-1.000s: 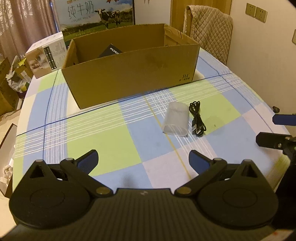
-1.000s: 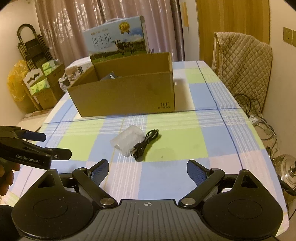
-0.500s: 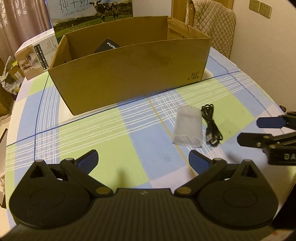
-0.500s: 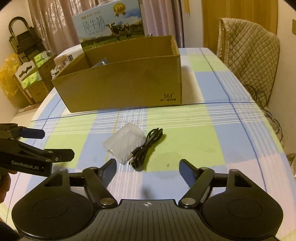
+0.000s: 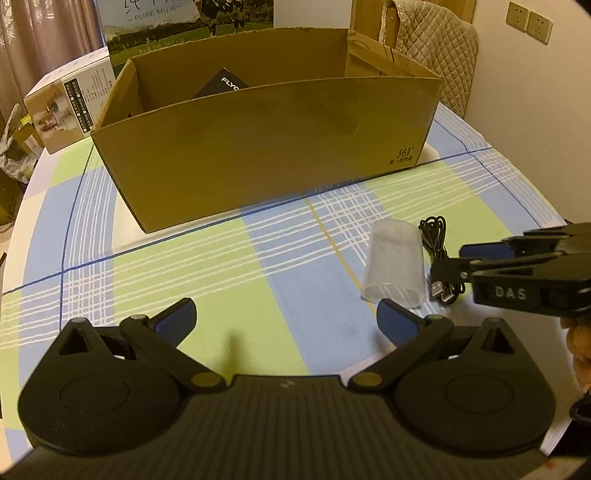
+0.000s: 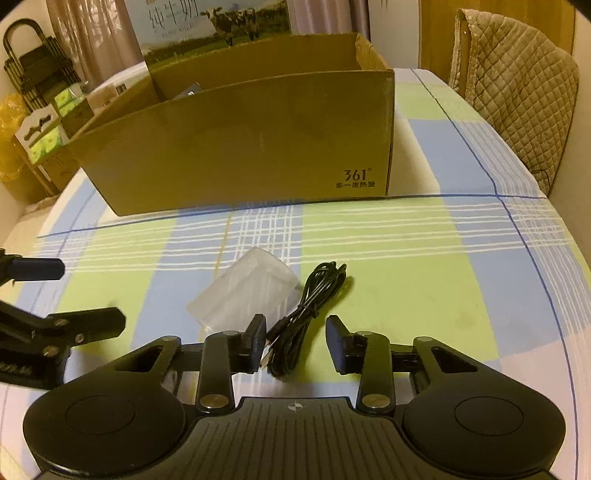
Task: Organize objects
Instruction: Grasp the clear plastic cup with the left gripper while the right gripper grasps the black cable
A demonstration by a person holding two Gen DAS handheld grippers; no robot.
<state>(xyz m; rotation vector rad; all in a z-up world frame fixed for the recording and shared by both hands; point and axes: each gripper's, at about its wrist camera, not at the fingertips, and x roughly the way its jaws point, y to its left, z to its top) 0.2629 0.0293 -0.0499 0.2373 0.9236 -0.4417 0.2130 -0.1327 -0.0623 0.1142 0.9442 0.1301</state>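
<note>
A coiled black USB cable (image 6: 306,314) lies on the checked tablecloth next to a frosted plastic cup (image 6: 247,291) on its side. My right gripper (image 6: 295,341) is open, lowered over the cable's near end, with one finger on each side of it. It also shows in the left wrist view (image 5: 454,260) just above the cable (image 5: 437,254) and right of the cup (image 5: 393,267). My left gripper (image 5: 286,319) is wide open and empty, above the cloth to the left of the cup. An open cardboard box (image 5: 266,147) stands behind, with a black packet (image 5: 221,85) inside.
A milk carton case (image 6: 210,26) and a small white product box (image 5: 66,107) stand behind the cardboard box. A chair with a quilted cover (image 6: 517,96) is at the table's far right. The table's right edge (image 6: 569,295) is near.
Both grippers moved forward toward the cup and cable. My right gripper dropped low over the cable and its fingers narrowed around it. The left stayed wide open.
</note>
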